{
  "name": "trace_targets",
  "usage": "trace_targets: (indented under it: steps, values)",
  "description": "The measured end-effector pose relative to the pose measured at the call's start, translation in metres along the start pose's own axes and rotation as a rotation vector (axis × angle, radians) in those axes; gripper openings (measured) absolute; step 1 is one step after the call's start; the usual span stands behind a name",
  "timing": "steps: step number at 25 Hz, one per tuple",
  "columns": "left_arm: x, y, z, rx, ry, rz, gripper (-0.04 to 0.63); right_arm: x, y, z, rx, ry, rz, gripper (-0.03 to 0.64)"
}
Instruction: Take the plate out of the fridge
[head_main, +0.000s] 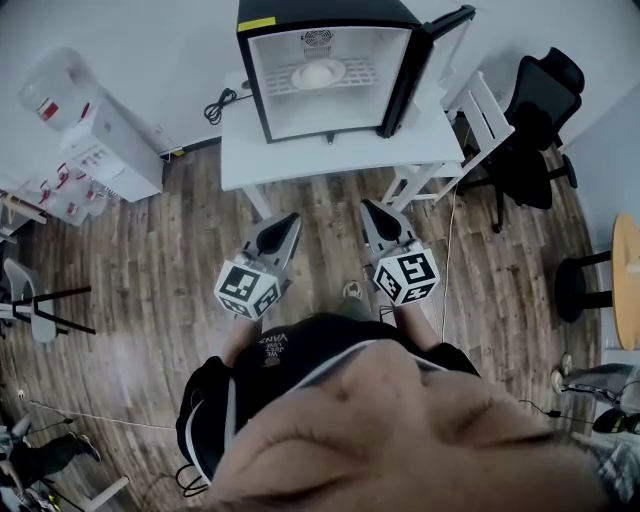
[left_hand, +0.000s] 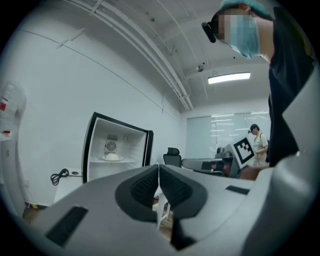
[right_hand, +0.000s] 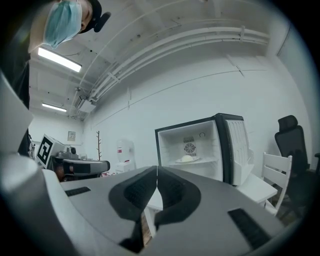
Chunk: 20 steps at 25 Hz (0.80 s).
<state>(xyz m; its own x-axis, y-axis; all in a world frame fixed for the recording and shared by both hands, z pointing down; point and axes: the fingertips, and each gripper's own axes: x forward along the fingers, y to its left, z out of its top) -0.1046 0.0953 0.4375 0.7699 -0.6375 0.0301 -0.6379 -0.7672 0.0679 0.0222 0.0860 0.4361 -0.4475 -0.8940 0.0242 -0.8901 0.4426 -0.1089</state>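
A small black fridge (head_main: 325, 65) stands open on a white table (head_main: 340, 150), its door (head_main: 445, 45) swung to the right. On its wire shelf sits a white plate (head_main: 318, 73) with a pale mound on it, also seen in the left gripper view as the plate (left_hand: 112, 157) and in the right gripper view as the plate (right_hand: 188, 159). My left gripper (head_main: 291, 222) and right gripper (head_main: 368, 210) hang side by side well short of the table, both shut and empty. In their own views the left gripper (left_hand: 158, 167) and right gripper (right_hand: 157, 170) show jaws pressed together.
A white chair (head_main: 470, 130) and a black office chair (head_main: 535, 120) stand right of the table. A water dispenser (head_main: 95, 135) is at the left wall. A black cable (head_main: 218, 105) lies on the table's left end. Another person (left_hand: 259, 142) stands far off.
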Motion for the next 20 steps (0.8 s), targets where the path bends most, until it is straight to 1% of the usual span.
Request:
trace_targets:
  steps: [2,5,10,20]
  values:
    - [0.011,0.006,-0.002,-0.004,0.011,0.006,0.017,0.009,-0.008,0.001,-0.004,0.0,0.004,0.012]
    - [0.029,0.014,0.001,0.011,0.014,0.025,0.017,0.021,-0.022,0.006,-0.011,-0.002,0.016,0.012]
    - [0.062,0.025,0.008,0.002,-0.01,0.06,0.017,0.038,-0.055,0.01,-0.01,-0.003,0.031,0.012]
    - [0.116,0.027,0.007,-0.01,-0.012,0.094,0.017,0.055,-0.11,0.011,-0.004,0.008,0.069,0.012]
